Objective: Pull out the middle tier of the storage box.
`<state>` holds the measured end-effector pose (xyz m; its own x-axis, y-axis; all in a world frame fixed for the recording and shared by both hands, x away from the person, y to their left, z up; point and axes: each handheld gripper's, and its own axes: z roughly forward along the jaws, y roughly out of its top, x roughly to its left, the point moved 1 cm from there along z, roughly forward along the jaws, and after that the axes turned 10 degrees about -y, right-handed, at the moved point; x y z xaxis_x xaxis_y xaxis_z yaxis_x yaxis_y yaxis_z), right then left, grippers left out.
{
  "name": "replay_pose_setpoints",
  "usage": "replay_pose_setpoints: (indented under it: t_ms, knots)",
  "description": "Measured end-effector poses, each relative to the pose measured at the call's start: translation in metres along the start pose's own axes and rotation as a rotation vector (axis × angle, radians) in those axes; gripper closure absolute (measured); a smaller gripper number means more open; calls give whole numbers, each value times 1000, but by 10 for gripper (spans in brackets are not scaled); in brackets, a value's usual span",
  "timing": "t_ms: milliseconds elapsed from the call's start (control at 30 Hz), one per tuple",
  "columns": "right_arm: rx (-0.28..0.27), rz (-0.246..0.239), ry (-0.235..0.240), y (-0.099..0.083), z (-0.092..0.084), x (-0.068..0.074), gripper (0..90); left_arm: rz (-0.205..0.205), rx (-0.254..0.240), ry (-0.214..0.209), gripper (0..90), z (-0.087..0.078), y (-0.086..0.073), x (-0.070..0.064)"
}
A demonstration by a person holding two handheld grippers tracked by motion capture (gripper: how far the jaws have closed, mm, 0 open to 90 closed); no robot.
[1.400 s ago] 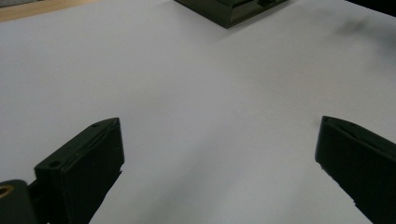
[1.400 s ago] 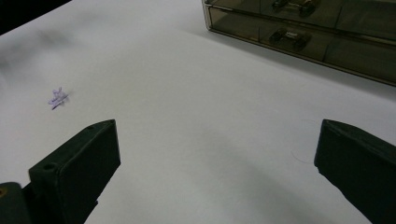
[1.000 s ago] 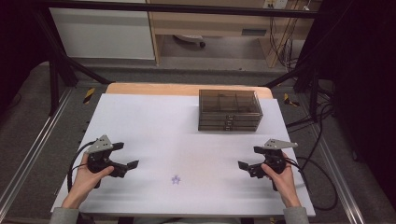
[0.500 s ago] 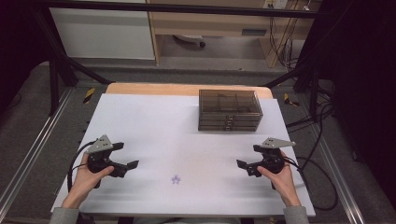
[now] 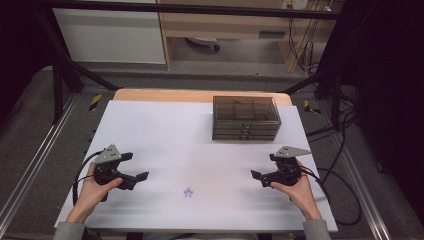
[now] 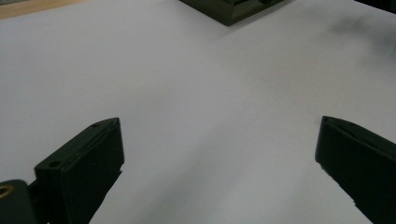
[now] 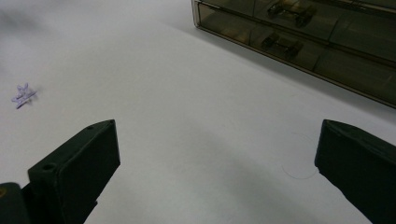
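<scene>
Smoked-plastic drawer cabinet [image 5: 245, 118] stands at worktop [image 5: 165, 130] far edge; right gripper view resolves its drawer handles [image 7: 292, 11]. Left gripper [image 5: 131, 169] and right gripper [image 5: 263, 169], fingers wide, hold nothing near front corners.

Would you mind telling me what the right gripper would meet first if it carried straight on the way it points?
Probably the drawer box: the right gripper, jaws open, looks over bare table toward its front, though depth is uncertain.

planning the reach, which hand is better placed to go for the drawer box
Right, probably. The right tongs sit open on the same side as the drawer box, whose drawer fronts fill their own view; the left tongs lie farther across the table.
</scene>
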<state>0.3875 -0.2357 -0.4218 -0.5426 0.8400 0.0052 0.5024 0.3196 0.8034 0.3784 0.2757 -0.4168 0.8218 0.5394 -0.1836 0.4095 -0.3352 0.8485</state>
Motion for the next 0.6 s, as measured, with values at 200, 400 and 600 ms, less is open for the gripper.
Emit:
replay_pose_setpoints:
  t_ms: [200,400,600]
  knots:
    - [2,-14,-5,3,2,1,8,-2,2,1,10,0,0,1]
    - [9,-41,-20,9,5,5,12,-3,1,2,10,0,-1,1]
    - [12,-65,-33,12,7,8,15,-4,1,3,10,0,-1,1]
